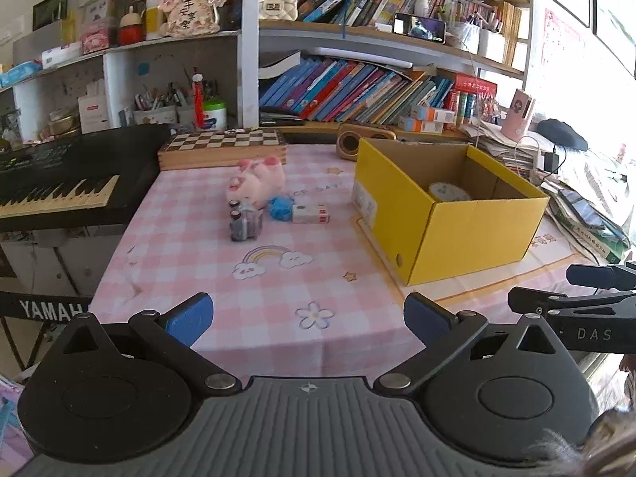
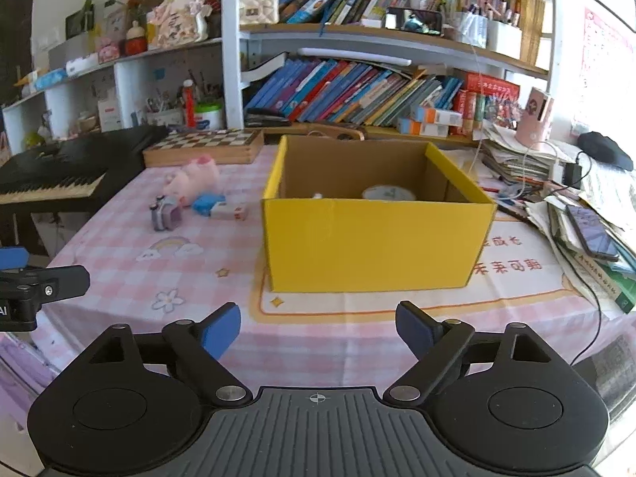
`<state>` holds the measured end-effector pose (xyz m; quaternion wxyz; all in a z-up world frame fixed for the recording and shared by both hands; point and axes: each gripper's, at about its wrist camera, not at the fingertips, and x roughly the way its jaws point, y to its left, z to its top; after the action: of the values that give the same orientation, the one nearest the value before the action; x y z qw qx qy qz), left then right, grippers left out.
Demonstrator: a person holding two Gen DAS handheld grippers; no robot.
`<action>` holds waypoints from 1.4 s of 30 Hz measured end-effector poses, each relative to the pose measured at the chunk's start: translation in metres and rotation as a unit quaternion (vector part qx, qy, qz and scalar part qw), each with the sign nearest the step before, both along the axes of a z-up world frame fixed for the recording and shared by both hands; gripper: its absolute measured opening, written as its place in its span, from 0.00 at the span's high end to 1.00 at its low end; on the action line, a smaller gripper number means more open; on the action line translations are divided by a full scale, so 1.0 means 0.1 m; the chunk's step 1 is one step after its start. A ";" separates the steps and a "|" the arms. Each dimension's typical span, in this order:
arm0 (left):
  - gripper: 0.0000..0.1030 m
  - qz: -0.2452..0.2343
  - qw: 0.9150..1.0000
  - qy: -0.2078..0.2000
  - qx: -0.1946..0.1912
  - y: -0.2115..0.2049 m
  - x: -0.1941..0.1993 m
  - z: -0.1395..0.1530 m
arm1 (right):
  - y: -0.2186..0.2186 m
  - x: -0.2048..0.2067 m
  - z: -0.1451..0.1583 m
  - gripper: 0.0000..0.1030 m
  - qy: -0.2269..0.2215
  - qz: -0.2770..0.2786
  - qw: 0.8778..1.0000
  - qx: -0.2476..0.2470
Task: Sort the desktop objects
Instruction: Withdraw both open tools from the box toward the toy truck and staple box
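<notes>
Desktop objects awaiting sorting number four, grouped on the pink checked table (image 1: 206, 262) to the left of the box: one pink plush toy (image 1: 258, 183), one small grey toy camera (image 1: 245, 222) just in front of it, one blue item (image 1: 280, 207) and one small white carton with red marking (image 1: 311, 214), these last two touching. One yellow cardboard box (image 2: 373, 242) stands open on the table, right of the group and well apart from it. Inside it I count one round white tape roll (image 2: 388, 192) near the back wall; one small white thing (image 2: 317, 195) shows just above the front rim, too little of it to identify.

My left tongs (image 1: 308, 318) stand wide, nothing between the blue pads, above the near edge of the table and facing the group of four. My right tongs (image 2: 318, 328) also stand wide and hold nothing, directly before the front wall of the box.

Behind the table: one chessboard case (image 1: 222, 147) against the far edge, one black keyboard (image 1: 59, 183) at the left, and shelves of books (image 1: 349, 91). One phone (image 2: 592, 232) lies on a paper stack at the right.
</notes>
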<state>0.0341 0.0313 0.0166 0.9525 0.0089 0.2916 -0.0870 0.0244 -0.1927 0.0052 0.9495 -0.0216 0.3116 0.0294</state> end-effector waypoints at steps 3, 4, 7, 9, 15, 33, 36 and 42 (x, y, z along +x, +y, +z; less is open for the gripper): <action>0.00 0.008 1.000 0.002 0.000 0.10 -0.03 -0.02 | 0.14 -0.01 -0.03 0.07 0.006 0.016 1.000 -0.004; 0.00 0.011 1.000 0.002 0.000 0.14 -0.04 -0.02 | 0.18 0.00 -0.04 0.07 0.009 0.023 1.000 -0.005; 0.00 0.023 1.000 0.003 -0.002 0.25 -0.07 -0.03 | 0.33 0.00 -0.05 0.07 0.013 0.044 0.999 -0.010; 0.00 0.030 1.000 0.003 -0.003 0.33 -0.09 -0.03 | 0.43 0.00 -0.06 0.07 0.014 0.056 0.998 -0.011; 0.00 0.043 0.999 0.004 -0.004 0.50 -0.09 -0.01 | 0.62 0.01 -0.03 0.07 0.013 0.082 0.996 -0.010; 0.00 0.066 0.998 -0.002 0.000 0.63 0.46 -0.04 | 0.88 0.63 -0.03 0.07 -0.006 0.060 0.998 0.014; 0.00 0.074 0.997 -0.001 0.001 0.66 0.61 -0.07 | 0.92 0.78 -0.04 0.07 -0.004 0.058 0.998 0.025; 0.00 0.081 0.997 0.005 0.000 0.73 0.95 -0.18 | 1.01 1.15 -0.03 0.08 -0.009 0.050 0.998 0.044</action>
<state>0.1288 0.1041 -0.0019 0.9549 -0.0152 0.2962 -0.0101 0.1389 -0.0919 0.0026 0.9497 0.0043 0.2996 0.0907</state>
